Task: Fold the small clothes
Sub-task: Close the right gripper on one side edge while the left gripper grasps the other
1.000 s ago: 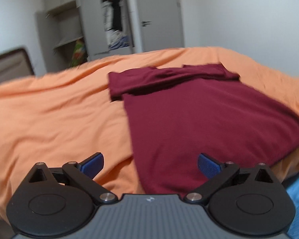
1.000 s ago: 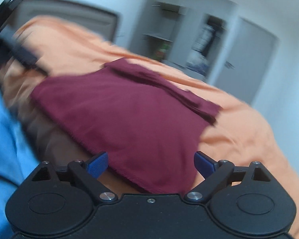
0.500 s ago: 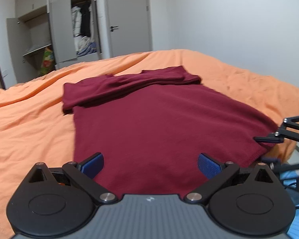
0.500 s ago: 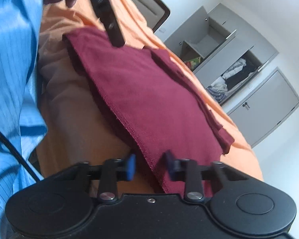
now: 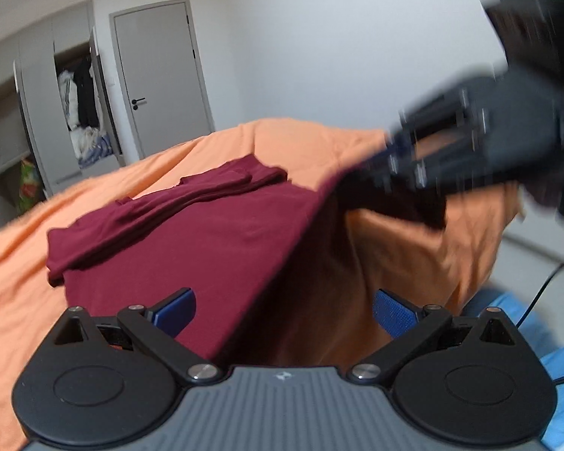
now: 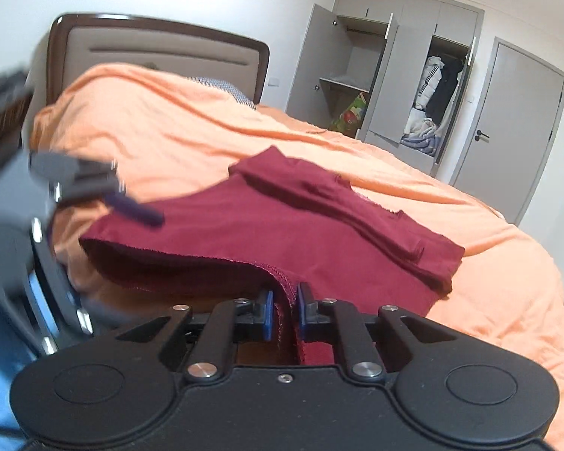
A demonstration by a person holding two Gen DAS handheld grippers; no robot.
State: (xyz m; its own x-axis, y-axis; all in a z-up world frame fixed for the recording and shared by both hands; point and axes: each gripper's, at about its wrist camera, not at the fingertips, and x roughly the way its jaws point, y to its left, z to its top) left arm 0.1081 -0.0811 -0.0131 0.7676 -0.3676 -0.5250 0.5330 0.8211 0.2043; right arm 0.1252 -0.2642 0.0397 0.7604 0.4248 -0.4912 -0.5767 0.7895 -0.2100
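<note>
Right gripper (image 6: pixel 282 310) clenched on maroon shirt (image 6: pixel 282 233) hem; left gripper (image 5: pixel 282 310) released; orange bedspread (image 6: pixel 169 131) beneath.

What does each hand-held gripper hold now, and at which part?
Right hand-held gripper: the dark red shirt, by its hem. Left hand-held gripper: open, holding nothing.

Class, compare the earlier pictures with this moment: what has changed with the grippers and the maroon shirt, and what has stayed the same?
The right gripper closed on the maroon shirt hem and lifted that corner off the orange bedspread. The left gripper stayed open, holding nothing; the folded sleeves remain on top.
</note>
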